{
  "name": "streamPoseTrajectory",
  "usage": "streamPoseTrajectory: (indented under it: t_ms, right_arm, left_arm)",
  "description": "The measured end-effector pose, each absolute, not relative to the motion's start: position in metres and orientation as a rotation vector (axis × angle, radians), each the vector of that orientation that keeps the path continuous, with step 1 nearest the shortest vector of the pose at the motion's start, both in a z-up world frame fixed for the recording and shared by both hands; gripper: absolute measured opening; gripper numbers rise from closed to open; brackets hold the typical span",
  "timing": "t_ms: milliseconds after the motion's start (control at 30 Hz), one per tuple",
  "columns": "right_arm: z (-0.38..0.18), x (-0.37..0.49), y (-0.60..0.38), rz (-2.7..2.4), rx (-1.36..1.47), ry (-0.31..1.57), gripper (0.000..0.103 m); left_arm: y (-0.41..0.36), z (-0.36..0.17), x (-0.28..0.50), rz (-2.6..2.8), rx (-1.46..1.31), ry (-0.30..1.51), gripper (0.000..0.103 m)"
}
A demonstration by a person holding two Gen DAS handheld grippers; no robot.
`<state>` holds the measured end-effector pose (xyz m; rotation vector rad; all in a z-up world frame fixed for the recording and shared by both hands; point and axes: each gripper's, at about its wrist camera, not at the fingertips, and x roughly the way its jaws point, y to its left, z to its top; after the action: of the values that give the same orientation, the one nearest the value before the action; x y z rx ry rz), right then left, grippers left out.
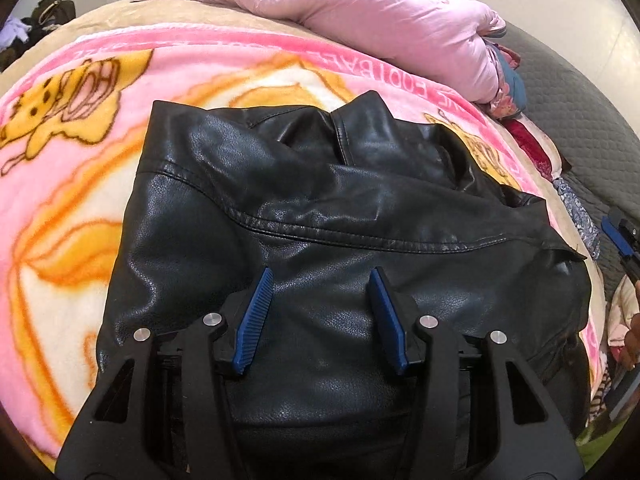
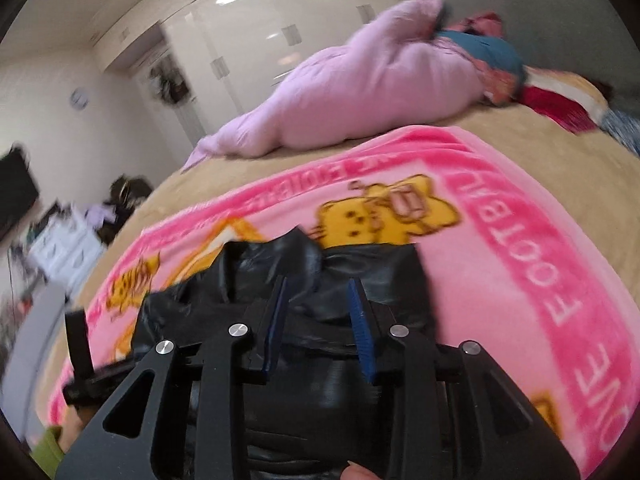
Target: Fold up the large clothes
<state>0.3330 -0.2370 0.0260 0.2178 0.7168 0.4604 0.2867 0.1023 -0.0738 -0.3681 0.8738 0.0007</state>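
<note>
Both claws hover partly spread over the black leather jacket [image 1: 320, 208]. Left claw [image 1: 322, 276] and right claw [image 2: 318, 286] pinch nothing. Pink blanket [image 2: 500, 264] lies beneath.

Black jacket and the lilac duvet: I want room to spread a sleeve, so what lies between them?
Only pink cartoon blanket and tan bedcover between black jacket and lilac duvet; both views show it.

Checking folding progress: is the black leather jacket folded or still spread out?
Folded, roughly: the black leather jacket lies doubled into a compact bundle on the pink blanket, no sleeves spread out.
</note>
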Motion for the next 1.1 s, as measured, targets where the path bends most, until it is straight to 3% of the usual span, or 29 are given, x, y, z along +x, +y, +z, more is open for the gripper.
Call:
streamPoseTrajectory:
  t_ms: [333,567,633,733,833,1100]
  right_arm:
    - [-0.052,0.362,-0.175,0.415,-0.038,1.031,0.03]
    - [-0.055,0.364,-0.175,0.411,-0.025,1.03,0.03]
    - [-0.044,0.358,-0.177,0.421,-0.005,1.007,0.035]
    - [-0.023,0.348,-0.182,0.469,0.033,0.956,0.04]
    - [-0.008,0.34,-0.185,0.484,0.035,0.908,0.041]
    - [0.0,0.321,-0.197,0.503,0.06,0.889,0.041]
  left_arm:
    - [0.102,-0.074,0.286,-0.003,-0.372,0.869,0.042]
    - [0.103,-0.074,0.284,-0.012,-0.39,0.855,0.042]
    - [0.104,-0.069,0.281,-0.012,-0.405,0.852,0.042]
    - [0.099,-0.046,0.269,-0.05,-0.428,0.795,0.052]
    - [0.078,-0.027,0.264,-0.07,-0.335,0.763,0.055]
    - [0.038,-0.06,0.279,-0.098,-0.229,0.934,0.058]
